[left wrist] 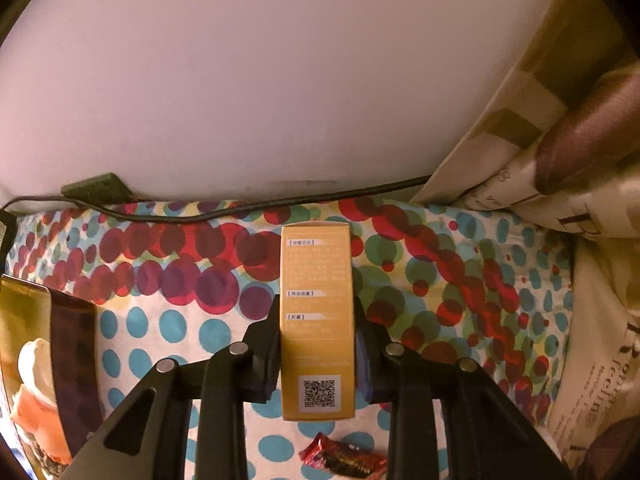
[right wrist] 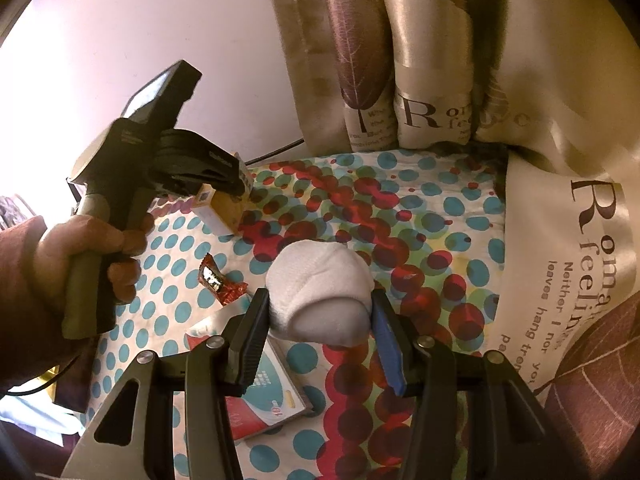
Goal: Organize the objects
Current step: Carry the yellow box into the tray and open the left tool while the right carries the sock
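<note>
The polka-dot bedspread fills the lower half of both views and serves as the ground for everything else; behind its far edge rises a plain pale wall, with a dark cable trailing along the seam where spread meets wall; at the spread's right side hangs a cream curtain printed with brown leaves and lettering, its folds draping down onto the cloth; at the spread's left edge stands a dark box with a picture of a dessert; near the spread's near edge, under the right gripper, lies a flat red-and-teal packet; the left gripper is clamped on a tall yellow carton with a QR code on its near end, the black pads pressing both long sides, the carton lifted over the middle of the spread; a hand in a reddish sleeve grips that tool's handle; the right gripper is closed on a rolled white sock, held above the spread's centre; smallest, a red-wrapped candy lies on the spread between the two tools.
</note>
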Demonstrator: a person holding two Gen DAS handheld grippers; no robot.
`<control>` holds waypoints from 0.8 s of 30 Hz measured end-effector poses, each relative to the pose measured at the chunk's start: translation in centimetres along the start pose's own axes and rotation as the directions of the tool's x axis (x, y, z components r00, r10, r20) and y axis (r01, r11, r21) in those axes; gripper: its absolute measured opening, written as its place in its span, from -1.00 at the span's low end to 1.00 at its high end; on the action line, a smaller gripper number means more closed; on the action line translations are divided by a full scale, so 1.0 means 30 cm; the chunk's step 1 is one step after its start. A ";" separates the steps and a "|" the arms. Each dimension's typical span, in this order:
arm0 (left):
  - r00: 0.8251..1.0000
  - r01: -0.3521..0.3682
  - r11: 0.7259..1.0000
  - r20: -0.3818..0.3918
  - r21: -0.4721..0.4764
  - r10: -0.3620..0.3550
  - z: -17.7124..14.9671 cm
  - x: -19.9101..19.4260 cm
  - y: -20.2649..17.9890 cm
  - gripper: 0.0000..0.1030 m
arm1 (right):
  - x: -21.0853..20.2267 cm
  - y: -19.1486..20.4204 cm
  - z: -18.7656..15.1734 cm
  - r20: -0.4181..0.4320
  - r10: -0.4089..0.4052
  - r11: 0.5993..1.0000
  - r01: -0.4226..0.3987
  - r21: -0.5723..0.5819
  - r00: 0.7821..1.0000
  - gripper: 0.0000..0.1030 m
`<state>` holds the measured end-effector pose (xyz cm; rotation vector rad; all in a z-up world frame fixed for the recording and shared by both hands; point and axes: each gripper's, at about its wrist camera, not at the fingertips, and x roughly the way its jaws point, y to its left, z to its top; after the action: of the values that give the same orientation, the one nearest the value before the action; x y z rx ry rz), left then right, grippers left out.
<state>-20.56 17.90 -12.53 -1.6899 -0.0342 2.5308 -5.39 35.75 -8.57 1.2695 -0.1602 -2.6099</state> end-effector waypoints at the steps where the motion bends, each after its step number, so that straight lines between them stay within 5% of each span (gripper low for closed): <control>1: 1.000 -0.002 1.000 0.005 0.003 0.002 -0.006 -0.014 0.005 -0.43 | 0.001 0.004 0.002 0.000 0.002 1.000 -0.002 -0.001 1.000 -0.08; 11: 0.998 0.048 0.998 0.047 -0.036 -0.046 -0.074 -0.205 0.108 -0.43 | 0.000 0.046 0.034 0.008 0.006 1.000 -0.006 -0.019 1.000 -0.08; 24: 0.990 -0.045 0.994 0.128 -0.102 0.058 -0.247 -0.481 0.414 -0.43 | -0.005 0.175 0.053 0.036 0.052 0.996 -0.049 -0.074 0.998 -0.08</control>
<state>-9.11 3.91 -2.99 -1.5740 -0.1291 2.7175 -5.70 30.70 -6.44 1.1775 -0.1004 -2.5734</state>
